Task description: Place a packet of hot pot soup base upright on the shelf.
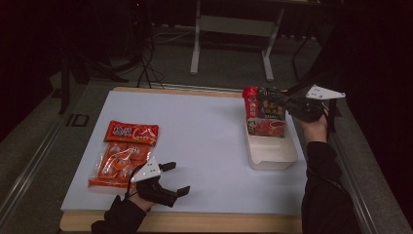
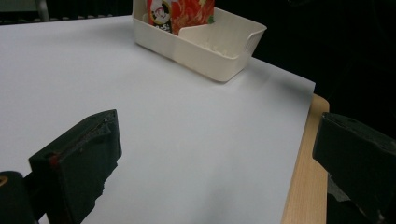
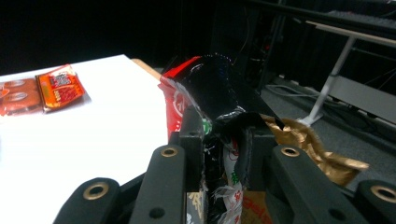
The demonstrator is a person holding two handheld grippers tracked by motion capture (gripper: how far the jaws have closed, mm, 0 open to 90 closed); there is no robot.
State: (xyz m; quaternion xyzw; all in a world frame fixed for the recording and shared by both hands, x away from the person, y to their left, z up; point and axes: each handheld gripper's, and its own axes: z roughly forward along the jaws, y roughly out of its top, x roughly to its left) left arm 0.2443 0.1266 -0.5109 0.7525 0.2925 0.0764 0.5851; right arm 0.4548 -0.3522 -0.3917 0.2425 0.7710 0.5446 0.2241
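A red and black snack bag (image 1: 265, 114) stands upright with its lower end inside a white tray (image 1: 272, 156) at the table's right side. My right gripper (image 1: 287, 105) is shut on the bag's upper part from the right. In the right gripper view the two pads pinch the crumpled black top of the bag (image 3: 210, 88), with the right gripper (image 3: 222, 144) closed around it. My left gripper (image 1: 179, 178) rests open near the front edge, holding nothing. In the left gripper view its jaws stand wide apart, the left gripper (image 2: 217, 163) facing the tray (image 2: 205, 51) and the bag (image 2: 182, 14).
An orange packet of wrapped snacks (image 1: 124, 153) lies flat at the left, just beside the left hand; the packet (image 3: 58, 86) also appears far off in the right gripper view. A white sheet (image 1: 204, 131) covers the wooden table. Desk legs and cables stand beyond the far edge.
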